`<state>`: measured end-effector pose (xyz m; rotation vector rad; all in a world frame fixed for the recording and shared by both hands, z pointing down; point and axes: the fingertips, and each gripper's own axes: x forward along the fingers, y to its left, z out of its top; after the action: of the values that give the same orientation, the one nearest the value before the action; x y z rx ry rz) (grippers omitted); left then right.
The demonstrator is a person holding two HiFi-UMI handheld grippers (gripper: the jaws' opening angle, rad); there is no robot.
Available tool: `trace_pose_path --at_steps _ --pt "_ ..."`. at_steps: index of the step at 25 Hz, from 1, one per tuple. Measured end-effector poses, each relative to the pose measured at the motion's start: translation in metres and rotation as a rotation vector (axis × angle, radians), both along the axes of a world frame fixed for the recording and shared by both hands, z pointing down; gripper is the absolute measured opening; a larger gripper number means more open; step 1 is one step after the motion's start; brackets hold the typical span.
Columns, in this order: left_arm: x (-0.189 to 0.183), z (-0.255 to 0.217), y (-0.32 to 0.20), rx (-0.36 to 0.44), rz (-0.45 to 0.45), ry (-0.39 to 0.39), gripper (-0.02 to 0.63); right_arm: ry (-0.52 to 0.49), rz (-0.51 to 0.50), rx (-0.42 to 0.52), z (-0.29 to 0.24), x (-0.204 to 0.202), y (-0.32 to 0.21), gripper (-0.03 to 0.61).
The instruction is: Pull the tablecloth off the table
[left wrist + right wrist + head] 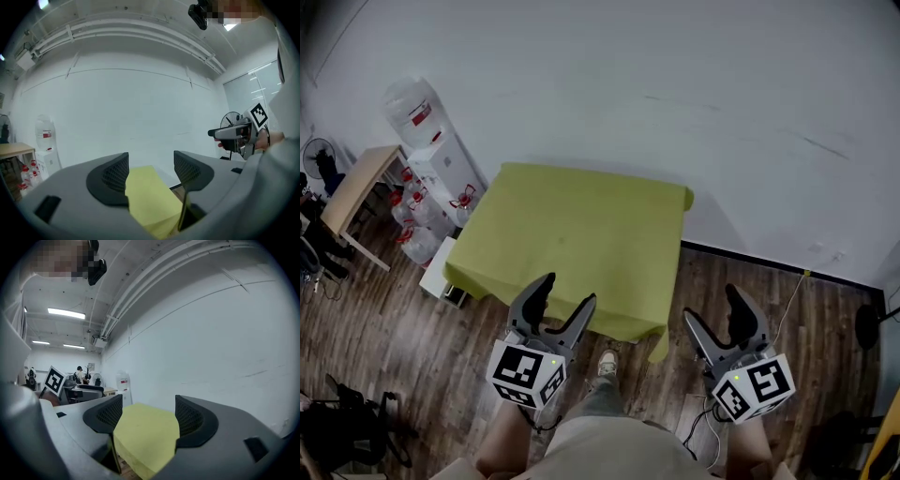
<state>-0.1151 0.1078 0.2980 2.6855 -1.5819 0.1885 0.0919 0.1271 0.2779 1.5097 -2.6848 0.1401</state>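
**A:** Where is the tablecloth (572, 248) lying right now?

**B:** It is covering the whole bench, which is standing against the white wall (675, 94). The yellow-green cloth is hanging down over the near edge, and one corner is drooping at the near right, toward the wooden floor (412, 347).

**A:** And what is the left hand-held gripper (567, 291) doing?

**B:** It is hovering at the near edge of the cloth, left of the middle, with its jaws standing wide apart. In the left gripper view the tablecloth (150, 197) is showing between and below the dark ribbed pads (115, 176), but they are not pressing on it.

**A:** And the right hand-held gripper (712, 309)?

**B:** It is hanging over the floor, just beside the cloth's near right corner. Its jaws are also gaping wide. In the right gripper view the cloth (145, 437) is filling the gap between them, ahead and lower down, and nothing is being pinched.

**A:** Is anything else sitting around the bench?

**B:** A white water dispenser (445, 169) is standing to the bench's left with a big bottle (412, 112) on top. More water bottles (417, 234) are clustering on the floor beside it. The person's shoe (607, 364) is peeking out below the cloth's near edge.
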Motion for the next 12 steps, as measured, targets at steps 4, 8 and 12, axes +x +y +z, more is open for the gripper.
trace_pose_path --at_steps 4,8,12 --pt "-0.004 0.026 -0.057 -0.059 0.004 -0.025 0.303 0.018 0.006 -0.061 0.024 -0.008 -0.057 0.362" --pt "-0.011 0.055 -0.116 -0.105 0.03 -0.071 0.328 0.024 0.02 -0.111 0.049 -0.019 -0.116 0.368" --pt "-0.016 0.093 -0.172 -0.194 0.062 -0.077 0.337 0.041 0.026 -0.133 0.073 -0.031 -0.176 0.371"
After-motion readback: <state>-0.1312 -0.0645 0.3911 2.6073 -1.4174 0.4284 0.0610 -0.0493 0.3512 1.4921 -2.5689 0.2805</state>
